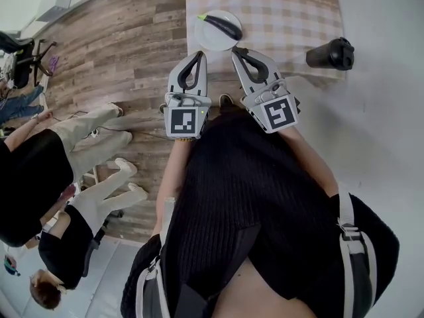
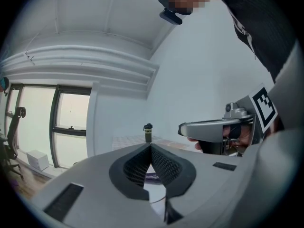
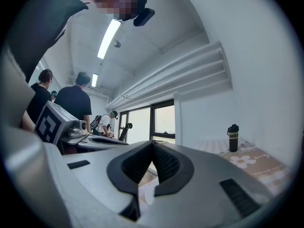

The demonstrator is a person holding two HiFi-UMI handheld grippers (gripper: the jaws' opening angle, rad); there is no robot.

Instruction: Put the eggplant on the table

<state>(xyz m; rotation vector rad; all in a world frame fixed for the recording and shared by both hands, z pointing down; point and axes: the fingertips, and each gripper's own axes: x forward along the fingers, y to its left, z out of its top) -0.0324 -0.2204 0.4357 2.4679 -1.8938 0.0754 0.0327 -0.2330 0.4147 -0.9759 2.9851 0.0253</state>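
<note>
- Left gripper [image 1: 197, 53]: closed completely, with nothing held. Pointing level toward the near edge of the desk [image 1: 291, 18], tips just short of the plate.
- Right gripper [image 1: 236, 50]: closed completely as well, also empty. Held just beside the left one, tips close to the near right rim of the plate and not touching it.
- Eggplant [image 1: 223, 24]: dark purple with a green stem end, lying across a white plate [image 1: 207, 37]. Not on the bare desk yet, and not touched by either gripper.
- Plate: standing near the left corner of the desk, on the beige checked cloth spread over it.
- Black bottle [image 1: 331, 53]: upright on the same cloth, at the right side of the desk, well apart from the plate.
- In the left gripper view: a strip of white plate with a bit of purple, visible through the gap under the joined tips.
- To the left of the desk: wooden floor [image 1: 119, 45], with other people [image 1: 40, 171] standing further to the left.
</note>
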